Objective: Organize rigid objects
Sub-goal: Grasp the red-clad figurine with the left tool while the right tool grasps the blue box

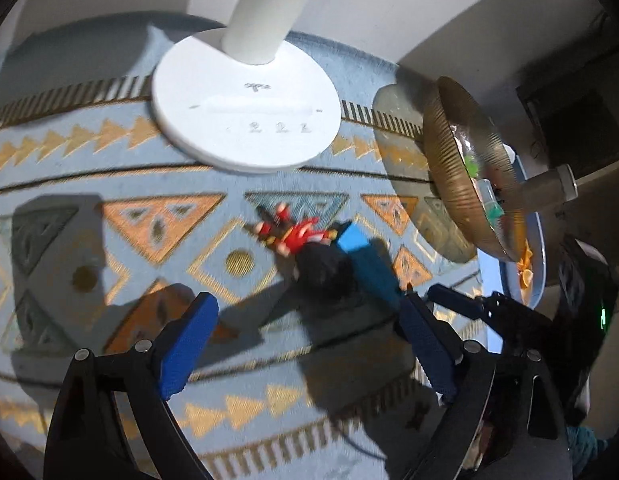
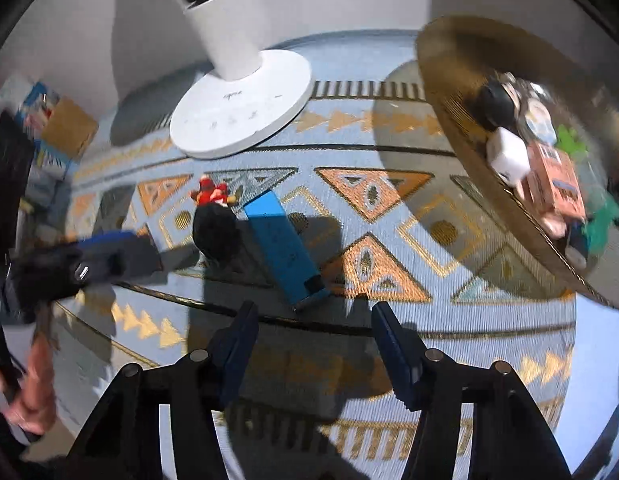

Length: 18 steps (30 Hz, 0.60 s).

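In the left wrist view, the sorting looked partly done: the gold bowl (image 1: 461,184) at the right already held several small things, while a red toy figure (image 1: 293,232), a black object (image 1: 325,276) and a blue box (image 1: 365,260) lay loose on the patterned rug (image 1: 109,184). The left hand-held gripper (image 1: 305,332) stood wide open and empty, the black object just beyond its fingertips and the blue box running toward its right finger. In the right wrist view, the bowl (image 2: 449,92) carried a white cube (image 2: 507,156) and an orange carton (image 2: 553,184), and the same three pieces remained outside it. The right hand-held gripper (image 2: 313,332) was partly open, holding nothing, the near end of the blue box (image 2: 281,240) just beyond its jaws.
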{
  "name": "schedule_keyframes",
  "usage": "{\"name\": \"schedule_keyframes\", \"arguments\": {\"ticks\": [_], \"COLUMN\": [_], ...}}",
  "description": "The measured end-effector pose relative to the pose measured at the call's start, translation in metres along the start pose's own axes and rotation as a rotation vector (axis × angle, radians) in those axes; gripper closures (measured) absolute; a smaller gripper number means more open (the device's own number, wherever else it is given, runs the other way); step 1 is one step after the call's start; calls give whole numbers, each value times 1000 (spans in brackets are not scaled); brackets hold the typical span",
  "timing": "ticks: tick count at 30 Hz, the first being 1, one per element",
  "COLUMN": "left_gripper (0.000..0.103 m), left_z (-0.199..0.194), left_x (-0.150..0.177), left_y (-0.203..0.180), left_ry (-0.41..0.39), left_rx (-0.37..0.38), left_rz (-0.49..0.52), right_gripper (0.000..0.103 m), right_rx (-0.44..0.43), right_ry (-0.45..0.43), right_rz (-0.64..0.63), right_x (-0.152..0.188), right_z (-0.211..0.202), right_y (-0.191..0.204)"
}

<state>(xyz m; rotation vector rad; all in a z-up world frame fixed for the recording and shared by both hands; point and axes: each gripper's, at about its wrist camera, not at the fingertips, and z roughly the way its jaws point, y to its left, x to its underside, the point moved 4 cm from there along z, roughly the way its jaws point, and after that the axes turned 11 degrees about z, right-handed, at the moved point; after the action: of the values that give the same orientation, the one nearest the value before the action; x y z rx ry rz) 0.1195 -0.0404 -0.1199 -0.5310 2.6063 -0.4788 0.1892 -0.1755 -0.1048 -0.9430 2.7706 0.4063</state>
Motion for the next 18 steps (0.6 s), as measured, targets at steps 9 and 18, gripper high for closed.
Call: {"name": "schedule_keyframes", "arguments": {"ticks": [9,18], "left_gripper": [48,75], "left_z": [35,5], "left_x": [-23,3], "left_y": [-20,-9], "left_ry": [38,43], "left_rx": [-176,-54], "left_rz": [102,198], "right_gripper": [50,78], "right_rx": [60,20], "right_ry": [-62,-47], "right_rz": [-134,-204], "right_x": [-9,-6], "right_z": [22,21], "right_y": [15,37]}}
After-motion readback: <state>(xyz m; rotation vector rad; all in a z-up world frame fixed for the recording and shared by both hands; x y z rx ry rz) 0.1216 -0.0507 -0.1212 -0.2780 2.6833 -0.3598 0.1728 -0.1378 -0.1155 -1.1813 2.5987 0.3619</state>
